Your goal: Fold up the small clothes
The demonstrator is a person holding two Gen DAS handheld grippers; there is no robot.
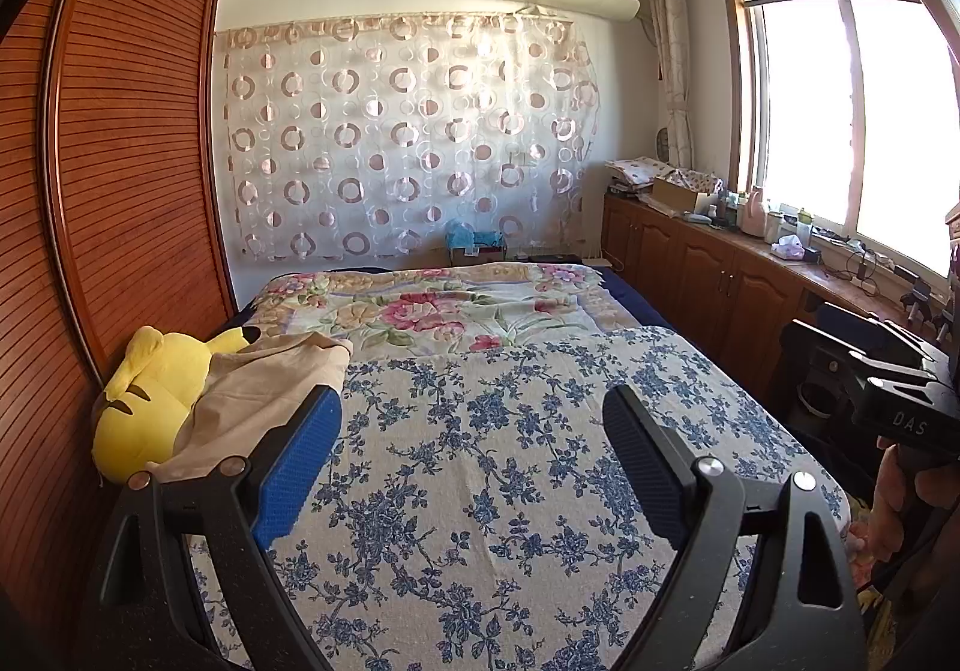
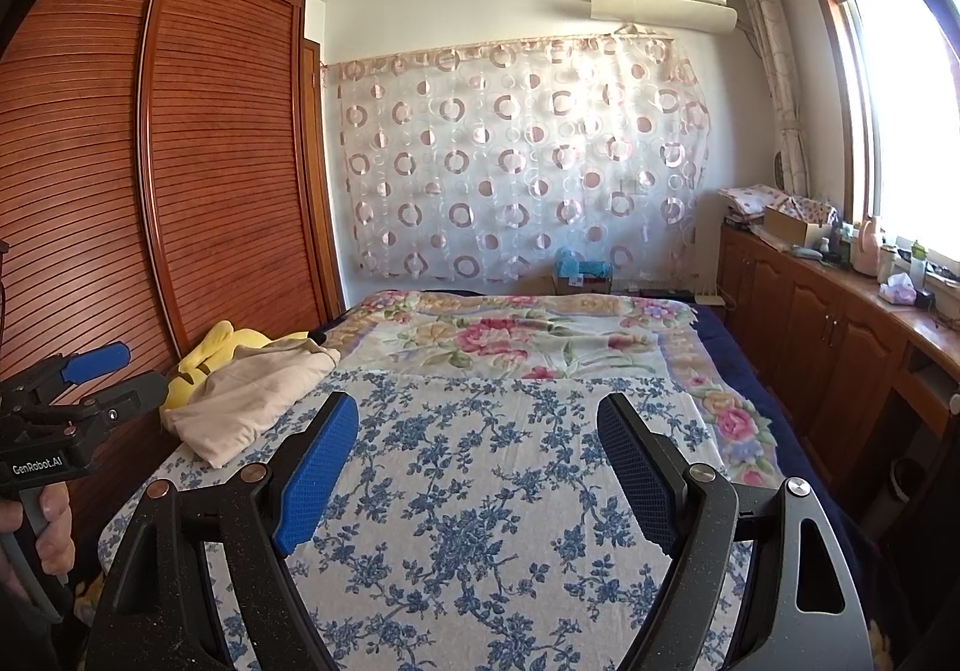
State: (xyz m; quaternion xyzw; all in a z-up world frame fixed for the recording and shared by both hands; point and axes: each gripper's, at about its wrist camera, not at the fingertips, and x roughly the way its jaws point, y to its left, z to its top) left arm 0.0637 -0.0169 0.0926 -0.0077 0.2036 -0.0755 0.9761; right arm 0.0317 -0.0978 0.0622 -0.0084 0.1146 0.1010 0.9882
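Left wrist view: the left gripper (image 1: 474, 419) hovers with its jaws spread wide and nothing between them, above a blue-flowered cloth (image 1: 510, 461) covering the near end of a bed. The right gripper (image 2: 477, 425) is likewise spread and empty. A crumpled beige garment (image 1: 258, 389) lies at the bed's left edge, draped against a yellow plush toy (image 1: 150, 407).

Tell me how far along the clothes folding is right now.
Nothing looks folded yet. The beige garment lies crumpled at the bed's left edge, draped partly over the yellow plush toy, beside the blue floral sheet. Nothing is in hand: the left hand-held gripper and right hand-held gripper both hover open over the sheet, empty. Still left: pick up the garment, spread it flat and fold it.
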